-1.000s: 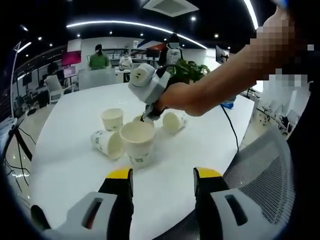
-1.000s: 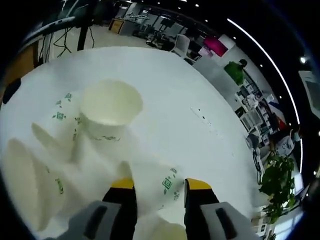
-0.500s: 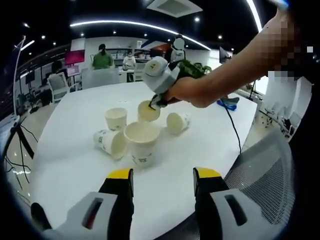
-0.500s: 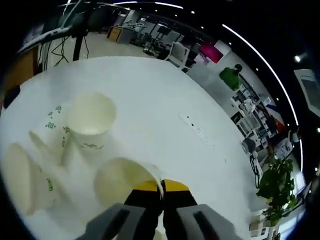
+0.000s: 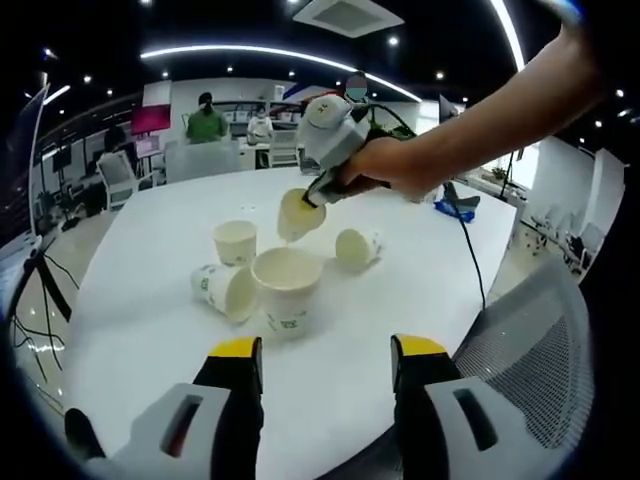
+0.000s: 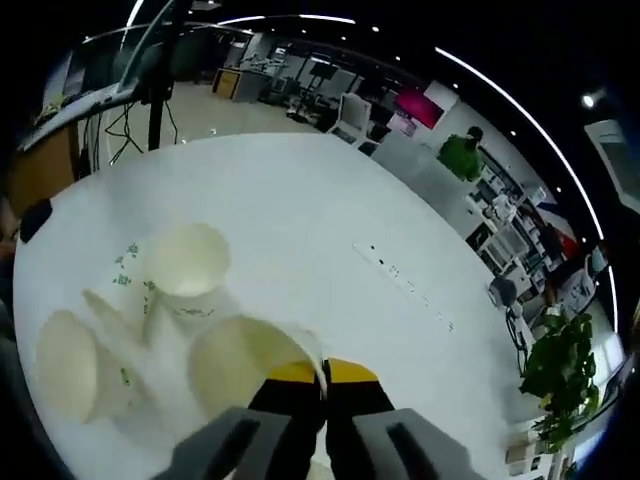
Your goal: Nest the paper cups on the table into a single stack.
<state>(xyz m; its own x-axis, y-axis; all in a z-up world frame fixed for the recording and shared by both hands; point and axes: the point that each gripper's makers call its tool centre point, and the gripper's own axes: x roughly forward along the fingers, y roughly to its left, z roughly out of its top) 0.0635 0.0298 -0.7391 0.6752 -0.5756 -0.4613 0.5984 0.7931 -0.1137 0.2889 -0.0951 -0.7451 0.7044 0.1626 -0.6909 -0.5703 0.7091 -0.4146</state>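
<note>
A grey mesh chair back (image 5: 520,340) is seen at the near edge of the white worktop (image 5: 150,300). A black cable (image 5: 470,262) is trailed across the worktop toward a blue object (image 5: 455,209) at its far side. A leafy green plant (image 6: 557,395) is seen beyond the worktop. A person in a green top (image 5: 207,121) is seen in the background, near a magenta screen (image 6: 418,104) and office chairs (image 5: 112,176).

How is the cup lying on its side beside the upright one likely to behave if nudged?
The tipped cup would probably roll in a curve, since it tapers. It looks light, thin paper, so it may skid or dent. It lies against the upright cup, which might block it.
</note>
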